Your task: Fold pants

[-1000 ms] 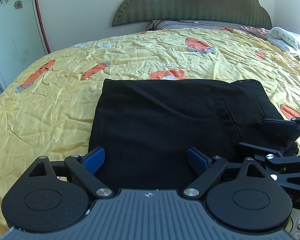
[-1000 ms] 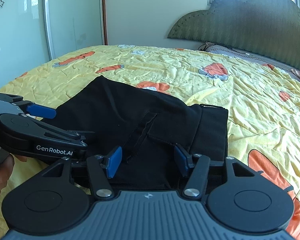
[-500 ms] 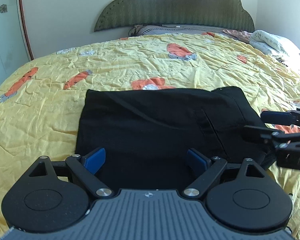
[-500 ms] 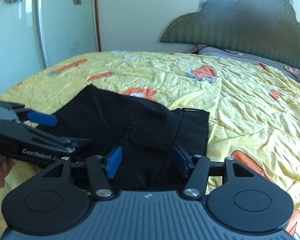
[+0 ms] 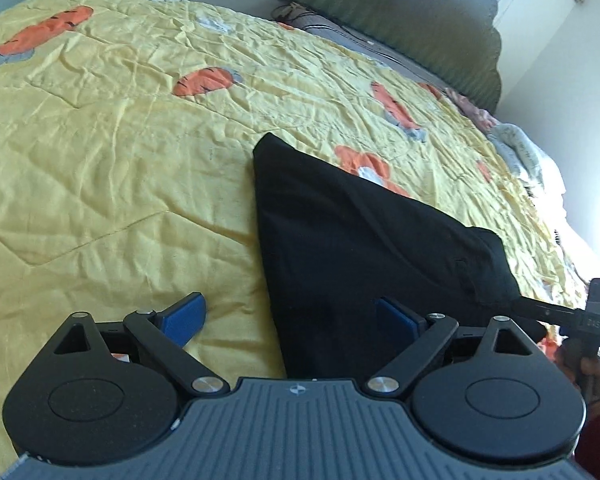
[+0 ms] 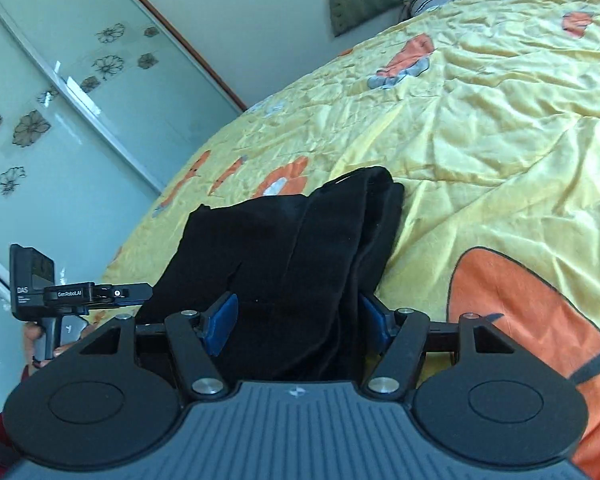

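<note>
The black pants (image 5: 360, 248) lie folded into a compact stack on the yellow bedspread (image 5: 100, 160). My left gripper (image 5: 290, 316) is open at the stack's left edge, one blue pad over the bedspread and the other over the cloth. In the right wrist view the pants (image 6: 300, 248) run away from the camera. My right gripper (image 6: 298, 320) straddles their near right end. Its jaws are opening, with the cloth between the pads and a gap at the left pad. The left gripper (image 6: 140, 294) shows side-on at the stack's far side.
A green padded headboard (image 5: 380, 8) stands at the far end of the bed, with pillows and bundled cloth (image 5: 512, 148) at its right. Glass sliding doors with flower prints (image 6: 60, 100) stand left of the bed. A hand (image 6: 36, 340) holds the left gripper's handle.
Both grippers have swung apart and rolled. The left one went from over the stack's middle to its left edge, the right one to its right end. The right jaws have widened.
</note>
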